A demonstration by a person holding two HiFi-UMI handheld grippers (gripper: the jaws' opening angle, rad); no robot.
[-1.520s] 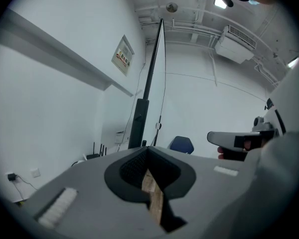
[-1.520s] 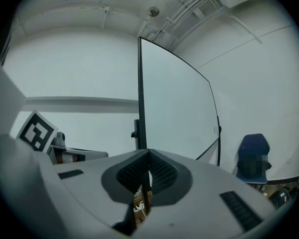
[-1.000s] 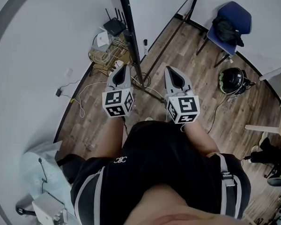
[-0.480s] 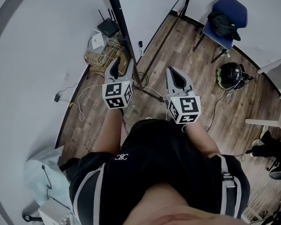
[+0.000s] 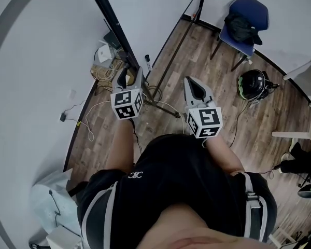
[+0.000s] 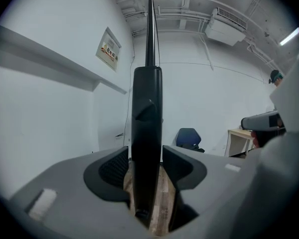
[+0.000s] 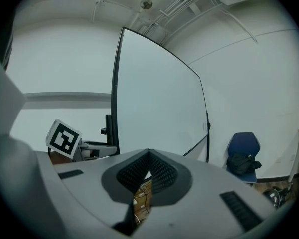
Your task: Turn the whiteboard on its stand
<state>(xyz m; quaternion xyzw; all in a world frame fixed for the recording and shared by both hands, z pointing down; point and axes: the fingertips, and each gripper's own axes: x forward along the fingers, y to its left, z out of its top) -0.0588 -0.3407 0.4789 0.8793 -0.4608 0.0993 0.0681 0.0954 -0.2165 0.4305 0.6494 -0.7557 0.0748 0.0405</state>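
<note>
The whiteboard [image 5: 153, 19] stands in its black frame in front of me; in the right gripper view the whiteboard [image 7: 159, 103] is seen from its face. My left gripper [image 5: 127, 78] has reached the frame's left upright post [image 5: 111, 19]. In the left gripper view that post [image 6: 147, 133] stands between the jaws of the left gripper [image 6: 145, 158]. These jaws are opening, with floor showing beside the post on the right side. My right gripper [image 5: 193, 86] hangs apart from the board, and the right gripper [image 7: 149, 156] has its pads together, holding nothing.
The stand's foot bar [image 5: 163, 107] lies on the wood floor between the grippers. A router and tangled cables [image 5: 106, 53] sit by the wall at left. A blue chair with a black bag [image 5: 243, 19], a helmet [image 5: 251, 84] and a desk edge [image 5: 306, 77] are at right.
The left gripper has moved forward and left to the post, and its jaws have spread around it. The right gripper has stayed in place, shut.
</note>
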